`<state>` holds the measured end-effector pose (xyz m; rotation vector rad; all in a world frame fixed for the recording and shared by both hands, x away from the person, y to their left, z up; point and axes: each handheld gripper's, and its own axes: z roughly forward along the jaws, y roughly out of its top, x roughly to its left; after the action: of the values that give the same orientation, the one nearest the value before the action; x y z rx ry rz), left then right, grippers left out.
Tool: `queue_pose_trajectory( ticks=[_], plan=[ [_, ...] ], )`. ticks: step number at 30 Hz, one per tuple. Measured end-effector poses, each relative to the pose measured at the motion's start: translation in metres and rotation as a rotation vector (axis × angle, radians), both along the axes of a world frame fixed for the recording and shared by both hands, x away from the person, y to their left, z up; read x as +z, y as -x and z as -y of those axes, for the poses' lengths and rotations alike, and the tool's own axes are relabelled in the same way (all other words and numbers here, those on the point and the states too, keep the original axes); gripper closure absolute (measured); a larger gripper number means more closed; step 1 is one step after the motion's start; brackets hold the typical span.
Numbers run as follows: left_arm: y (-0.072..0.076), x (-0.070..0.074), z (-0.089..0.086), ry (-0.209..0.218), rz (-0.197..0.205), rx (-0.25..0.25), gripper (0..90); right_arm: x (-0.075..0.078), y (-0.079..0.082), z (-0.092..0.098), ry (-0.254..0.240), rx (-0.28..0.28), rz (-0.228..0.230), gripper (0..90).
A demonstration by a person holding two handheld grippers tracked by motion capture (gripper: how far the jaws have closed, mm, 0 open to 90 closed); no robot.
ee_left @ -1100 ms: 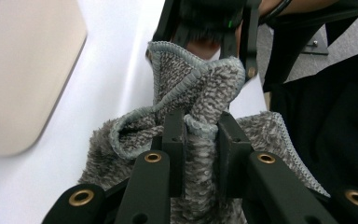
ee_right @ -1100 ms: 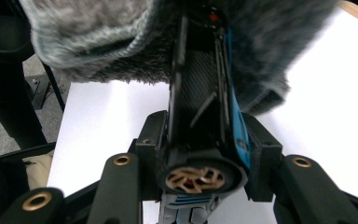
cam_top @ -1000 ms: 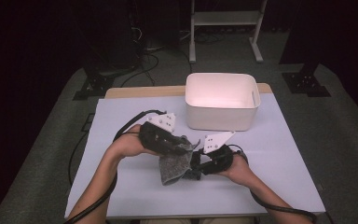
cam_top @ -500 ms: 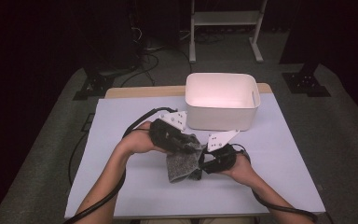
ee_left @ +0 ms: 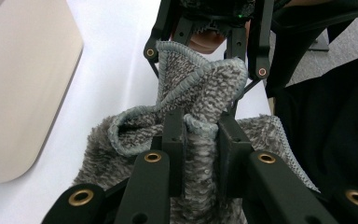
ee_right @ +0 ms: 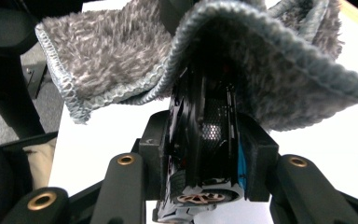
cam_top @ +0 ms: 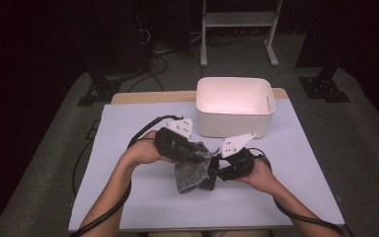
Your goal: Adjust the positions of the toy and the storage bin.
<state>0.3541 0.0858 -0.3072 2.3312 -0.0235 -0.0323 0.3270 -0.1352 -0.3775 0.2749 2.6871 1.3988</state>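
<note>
a fluffy grey cloth (ee_left: 200, 88) with a stitched hem is pinched by the left gripper (ee_left: 200, 140); a black toy car (ee_right: 205, 140) is clamped by the right gripper (ee_right: 205, 168), whose fingers have just been closing.

Reaching in from the near edge with both forearms, wrists angling toward each other above mid-table. Holding the left gripper (cam_top: 200, 154) in the left hand (cam_top: 140, 152), its 2 jaws pinching tight on a fold of grey cloth (cam_top: 190, 173). Gripping the right gripper (cam_top: 216, 174) in the right hand (cam_top: 259, 174), jaws just closing further, clamping a small black object (ee_right: 205, 140) under that cloth.
</note>
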Motion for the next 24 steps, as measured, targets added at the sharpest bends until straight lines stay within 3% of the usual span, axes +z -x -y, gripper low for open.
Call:
queue_pose_trajectory(
  ticks=[5, 6, 13, 24],
  plan=[
    [0.001, 0.0, 0.005, 0.0, 0.002, -0.021, 76.2, 0.002, 0.002, -0.004, 0.051, 0.01, 0.006, 59.9],
    [0.001, 0.0, 0.006, 0.0, 0.0, -0.019, 76.2, 0.002, 0.003, -0.005, 0.065, 0.016, 0.024, 60.3],
    [0.001, -0.002, 0.003, 0.001, 0.004, -0.019, 75.9, 0.003, 0.002, -0.001, 0.068, 0.021, 0.017, 60.8],
    [0.001, -0.013, 0.001, 0.04, -0.016, -0.025, 75.9, 0.004, 0.005, 0.005, 0.088, 0.019, 0.013, 60.9]
  ],
)
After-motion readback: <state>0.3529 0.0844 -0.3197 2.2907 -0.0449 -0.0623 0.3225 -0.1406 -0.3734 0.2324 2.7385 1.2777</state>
